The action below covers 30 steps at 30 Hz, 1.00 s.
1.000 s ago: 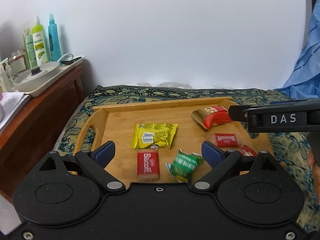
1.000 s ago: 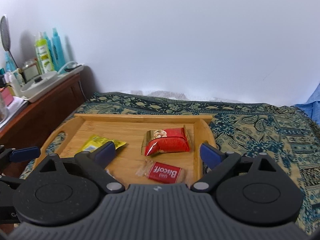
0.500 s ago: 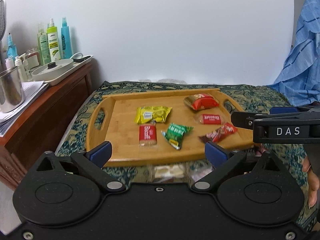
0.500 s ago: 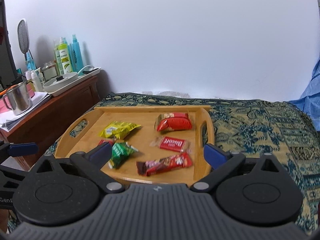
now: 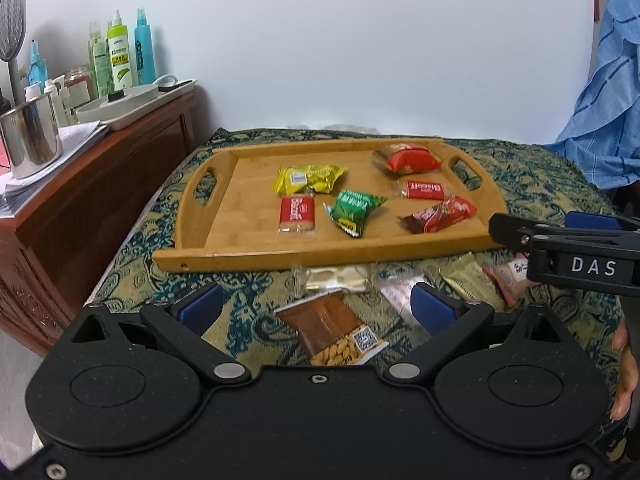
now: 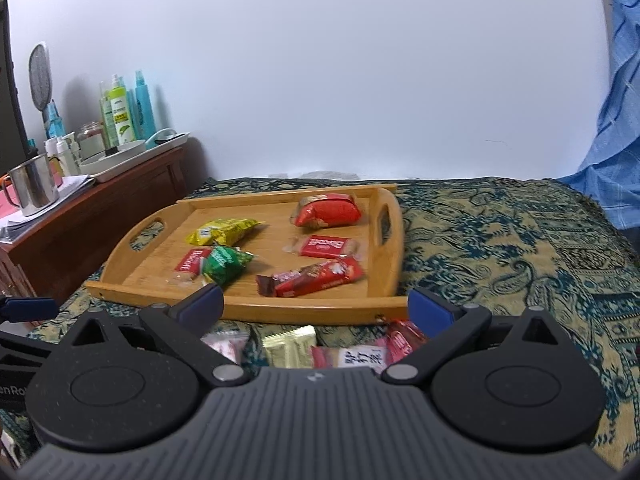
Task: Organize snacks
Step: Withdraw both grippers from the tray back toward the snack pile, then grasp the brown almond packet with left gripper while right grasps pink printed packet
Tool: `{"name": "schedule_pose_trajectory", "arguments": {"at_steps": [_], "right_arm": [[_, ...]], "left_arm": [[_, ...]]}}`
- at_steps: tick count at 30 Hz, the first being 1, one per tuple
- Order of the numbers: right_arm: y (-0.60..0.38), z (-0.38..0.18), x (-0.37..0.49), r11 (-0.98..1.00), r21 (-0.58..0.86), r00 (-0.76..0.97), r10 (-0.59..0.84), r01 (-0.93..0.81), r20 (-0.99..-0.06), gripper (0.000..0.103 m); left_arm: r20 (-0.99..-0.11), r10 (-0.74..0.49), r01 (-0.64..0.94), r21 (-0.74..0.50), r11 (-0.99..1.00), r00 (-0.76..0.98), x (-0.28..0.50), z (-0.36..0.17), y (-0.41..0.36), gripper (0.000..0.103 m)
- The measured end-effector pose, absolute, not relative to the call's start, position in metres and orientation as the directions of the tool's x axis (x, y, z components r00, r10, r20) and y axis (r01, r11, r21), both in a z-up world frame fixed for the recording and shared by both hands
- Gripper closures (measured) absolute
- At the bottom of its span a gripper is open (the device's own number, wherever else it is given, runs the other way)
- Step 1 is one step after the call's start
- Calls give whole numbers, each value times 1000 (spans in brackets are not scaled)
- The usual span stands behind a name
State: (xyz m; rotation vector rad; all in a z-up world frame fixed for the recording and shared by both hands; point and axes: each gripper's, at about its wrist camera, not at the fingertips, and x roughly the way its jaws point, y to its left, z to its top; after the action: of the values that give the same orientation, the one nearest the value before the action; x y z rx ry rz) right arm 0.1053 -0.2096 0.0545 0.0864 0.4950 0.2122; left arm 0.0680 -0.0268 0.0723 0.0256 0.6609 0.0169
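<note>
Both tongs wide, empty: left tongs [image 5: 316, 308] over peanut packet [image 5: 338, 330], right tongs [image 6: 316, 306] over loose sweets [image 6: 290, 346], tray [image 5: 248, 258] just beyond, presumably for sorting.

The tray [image 5: 192, 258] lies on the cloth [image 6: 500, 248], with a cabinet [image 5: 92, 184] at its 9 o'clock bearing a cup [image 5: 30, 140] and bottles [image 5: 118, 56]. In the tray, two packs [image 5: 308, 178] [image 5: 408, 158] lie at 12 o'clock, two biscuits [image 5: 297, 212] [image 5: 425, 190] and a pouch [image 5: 354, 210] nearer the middle, and a bar [image 5: 440, 214] at 4 o'clock. At the tray's 6 o'clock, on the cloth, lie a nut pack [image 5: 332, 328] and more snacks [image 6: 296, 344]
</note>
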Motion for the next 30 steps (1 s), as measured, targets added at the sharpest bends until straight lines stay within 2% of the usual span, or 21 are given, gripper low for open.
{"name": "schedule_pose_trajectory", "arguments": {"at_steps": [4, 9, 13, 19, 25, 27, 29, 30], "right_arm": [[-214, 43, 99, 982, 120, 889, 181, -144, -420, 0], [-212, 38, 93, 987, 80, 904, 158, -138, -397, 1], [-206, 36, 90, 992, 36, 917, 128, -123, -377, 6], [-203, 27, 89, 995, 39, 913, 103, -95, -395, 21], [-200, 21, 94, 998, -2, 905, 54, -60, -421, 30], [-202, 19, 97, 998, 8, 896, 53, -54, -440, 34], [-204, 16, 98, 998, 18, 888, 60, -58, -456, 42], [-203, 15, 97, 998, 16, 883, 63, -62, -465, 45]], "left_arm": [[-639, 18, -3, 24, 1000, 769, 74, 61, -28, 2], [-628, 2, 5, 9, 1000, 779, 81, 46, -24, 2], [-614, 18, -8, 19, 1000, 789, 85, 28, -17, 1], [-586, 9, 5, 22, 1000, 810, 85, 19, -9, 2], [-561, -7, 29, 31, 999, 828, 77, 18, -8, 20], [-570, -17, 32, 16, 999, 822, 74, 17, -7, 31], [-570, -33, 40, -1, 999, 821, 71, 16, -6, 45], [-566, -47, 50, -10, 999, 823, 70, 16, -6, 49]]}}
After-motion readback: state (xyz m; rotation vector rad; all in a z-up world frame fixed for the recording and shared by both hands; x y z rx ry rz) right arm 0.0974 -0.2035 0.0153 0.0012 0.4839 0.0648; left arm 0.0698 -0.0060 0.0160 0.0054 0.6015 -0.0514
